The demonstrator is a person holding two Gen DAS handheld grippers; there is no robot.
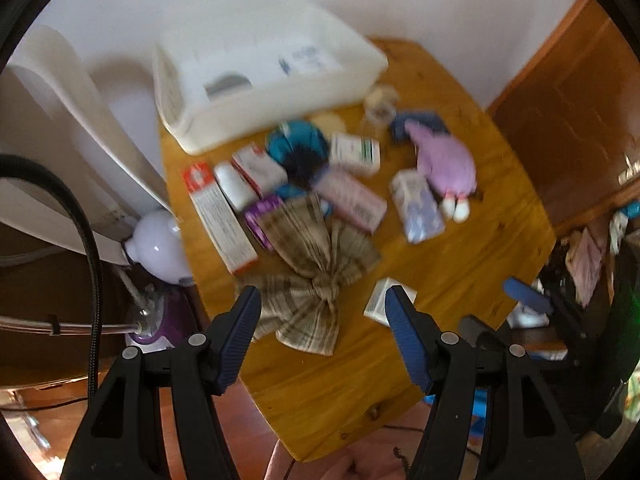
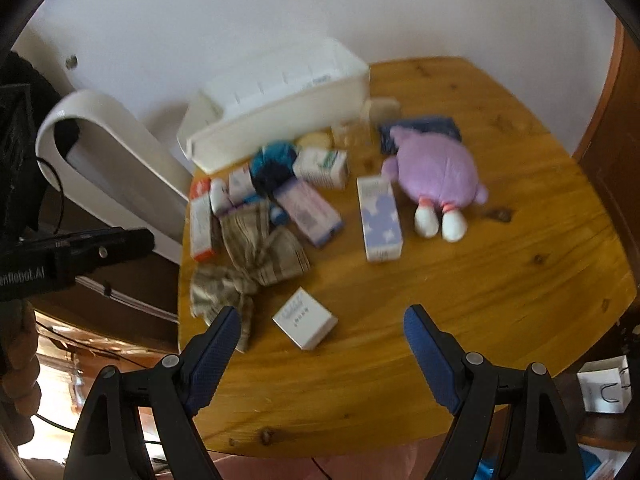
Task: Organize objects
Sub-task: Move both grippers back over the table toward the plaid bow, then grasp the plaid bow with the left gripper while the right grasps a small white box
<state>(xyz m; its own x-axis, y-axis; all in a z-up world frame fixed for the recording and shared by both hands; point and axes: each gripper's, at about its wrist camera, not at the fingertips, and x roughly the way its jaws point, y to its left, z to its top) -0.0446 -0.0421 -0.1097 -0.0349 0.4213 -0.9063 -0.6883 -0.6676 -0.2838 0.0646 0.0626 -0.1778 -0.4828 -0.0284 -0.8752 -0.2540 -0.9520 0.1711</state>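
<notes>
The left gripper (image 1: 322,300) hangs wide apart above a crumpled beige checked cloth (image 1: 308,276) on the yellow wooden table (image 1: 460,260); a white plastic bin (image 1: 260,80) stands beyond; a lilac plush toy (image 1: 444,164) lies right.

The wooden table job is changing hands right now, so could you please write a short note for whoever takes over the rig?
Left tongs: open, empty, above the plaid cloth.
Right tongs: open, empty, above the small white box.
White bin at the table's far edge; contents unclear.
Boxes, blue yarn, purple plush toy and starred carton lie loose on the table.
Done: nothing visible. Left: everything still needs organizing.
</notes>
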